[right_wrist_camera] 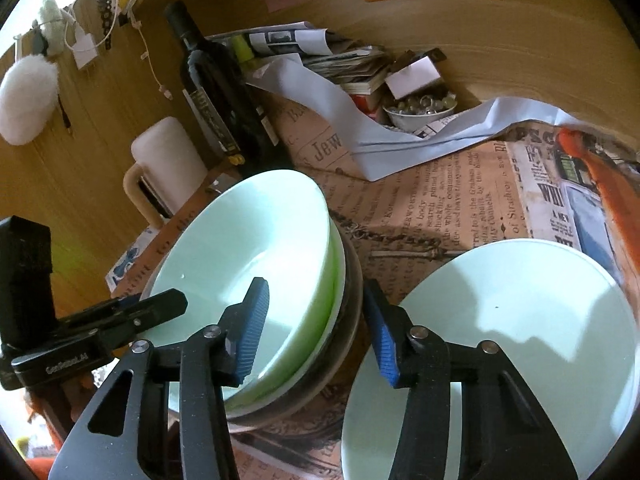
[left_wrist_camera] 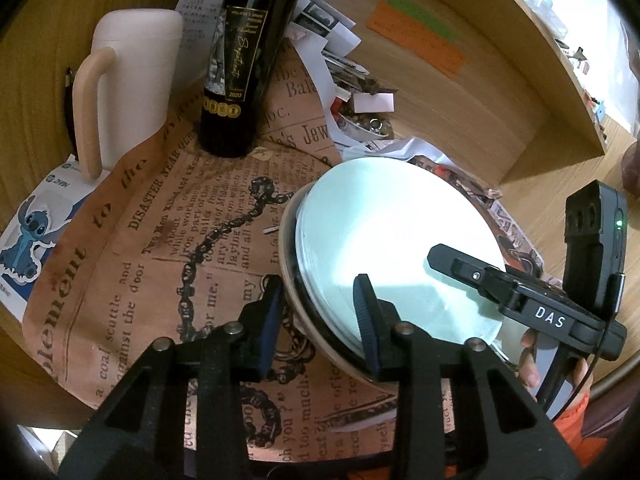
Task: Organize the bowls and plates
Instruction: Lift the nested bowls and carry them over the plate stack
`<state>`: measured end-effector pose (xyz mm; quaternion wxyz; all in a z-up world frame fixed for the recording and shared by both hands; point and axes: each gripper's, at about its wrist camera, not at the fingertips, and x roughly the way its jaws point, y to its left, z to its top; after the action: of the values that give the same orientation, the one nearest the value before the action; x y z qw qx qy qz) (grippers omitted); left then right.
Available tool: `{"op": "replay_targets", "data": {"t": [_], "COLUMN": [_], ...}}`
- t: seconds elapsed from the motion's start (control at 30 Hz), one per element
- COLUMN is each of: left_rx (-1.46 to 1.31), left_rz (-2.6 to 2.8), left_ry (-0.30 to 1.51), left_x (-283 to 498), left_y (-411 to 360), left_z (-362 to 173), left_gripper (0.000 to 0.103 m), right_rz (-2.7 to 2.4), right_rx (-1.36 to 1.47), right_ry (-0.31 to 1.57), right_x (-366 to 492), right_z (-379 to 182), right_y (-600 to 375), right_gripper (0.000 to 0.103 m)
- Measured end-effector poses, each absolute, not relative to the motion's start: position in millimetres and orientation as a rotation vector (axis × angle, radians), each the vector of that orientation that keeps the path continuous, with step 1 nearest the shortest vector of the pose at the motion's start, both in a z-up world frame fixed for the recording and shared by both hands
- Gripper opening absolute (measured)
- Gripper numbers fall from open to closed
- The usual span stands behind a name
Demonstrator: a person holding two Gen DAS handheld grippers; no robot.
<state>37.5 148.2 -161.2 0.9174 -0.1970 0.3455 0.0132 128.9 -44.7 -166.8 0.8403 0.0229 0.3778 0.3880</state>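
A: Entry. The stack of bowls (right_wrist_camera: 256, 264) sits on the newspaper-print mat (left_wrist_camera: 160, 240), pale green bowl on top, darker rimmed dish beneath. A separate pale plate (right_wrist_camera: 520, 320) lies just to its right, apart from it.

B: Tools?

A: The left gripper (left_wrist_camera: 320, 312) straddles the stack's near left rim, one pad outside, one pad over the inner surface. The right gripper (right_wrist_camera: 316, 332) straddles the right rim the same way, left pad inside the top bowl, right pad in the gap toward the plate. Both sets of jaws are partly open. Contact with the rim is hard to confirm through the fisheye; I see a gap at each pad, so probably not clamped.

B: Room?

A: Tight behind: wine bottle (left_wrist_camera: 248, 60) and cream jug (left_wrist_camera: 132, 92) stand near the stack's far side, paper clutter and a small bowl of beads (right_wrist_camera: 420, 112) further back. Wooden walls enclose the space.

B: Orientation?

A: Stack opens upward, apparently level; round, no long axis.
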Motion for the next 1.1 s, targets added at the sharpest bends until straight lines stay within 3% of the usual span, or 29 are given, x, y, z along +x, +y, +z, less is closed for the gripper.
{"op": "replay_targets", "data": {"t": [1.1], "left_rx": [-0.363], "left_rz": [0.165], "left_ry": [0.616], "left_x": [40.4], "left_y": [125.6], "left_z": [-138.7], "left_gripper": [0.035], "right_rz": [0.769], "right_rx": [0.084], "right_ry": [0.709], "right_x": [120.2], "right_z": [-146.6], "right_y": [-49.2], "right_gripper": [0.041]}}
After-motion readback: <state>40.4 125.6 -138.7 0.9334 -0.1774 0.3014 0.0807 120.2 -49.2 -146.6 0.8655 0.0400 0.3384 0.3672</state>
